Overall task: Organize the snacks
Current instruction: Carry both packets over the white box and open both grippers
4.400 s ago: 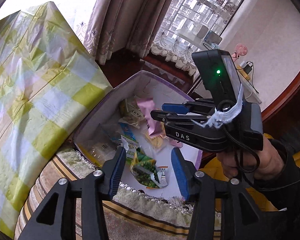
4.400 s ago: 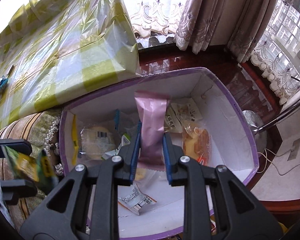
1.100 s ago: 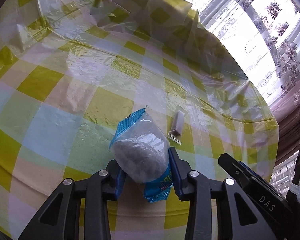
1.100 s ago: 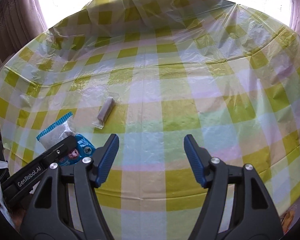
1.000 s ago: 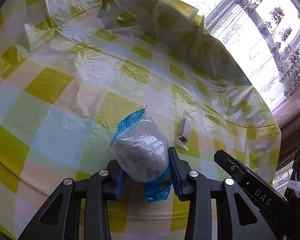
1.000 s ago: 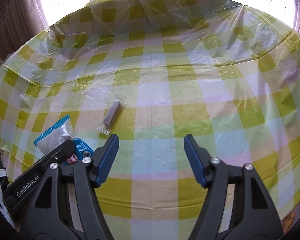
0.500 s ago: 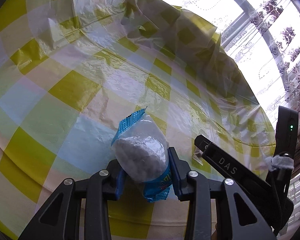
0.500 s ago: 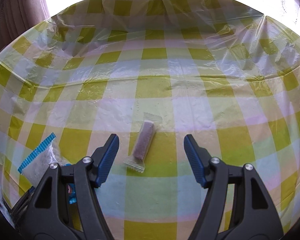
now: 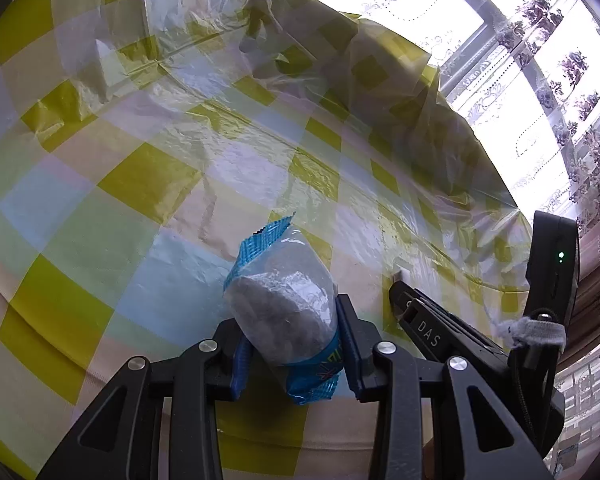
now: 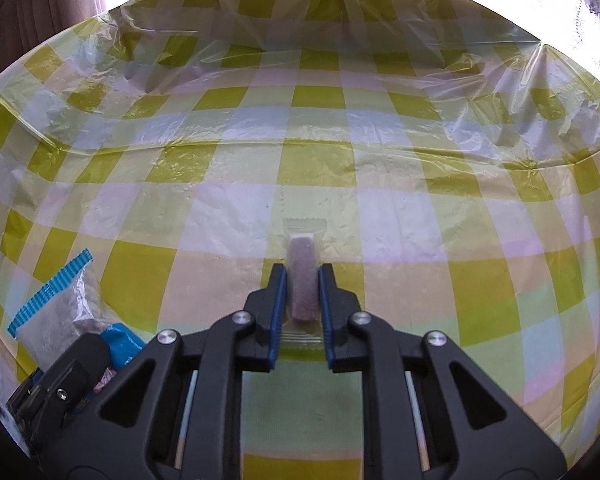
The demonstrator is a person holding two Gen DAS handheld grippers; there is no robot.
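My left gripper (image 9: 288,332) is shut on a clear packet with blue ends holding a pale round snack (image 9: 286,308), just above the checked tablecloth. The same packet (image 10: 64,316) shows at the lower left of the right wrist view. My right gripper (image 10: 303,304) is shut on a small clear-wrapped brown snack bar (image 10: 303,276) that lies on the table. The right gripper's body (image 9: 460,344) shows at the right of the left wrist view, and hides most of the bar there.
A table with a yellow, white and pale blue checked plastic cloth (image 10: 240,176) fills both views. The cloth is crumpled along the far edge (image 9: 300,52). A bright window with lace curtains (image 9: 540,80) lies beyond the table.
My right gripper has moved onto the snack bar and shut its fingers on it; half a second ago it was open above it. My left gripper still holds the blue packet.
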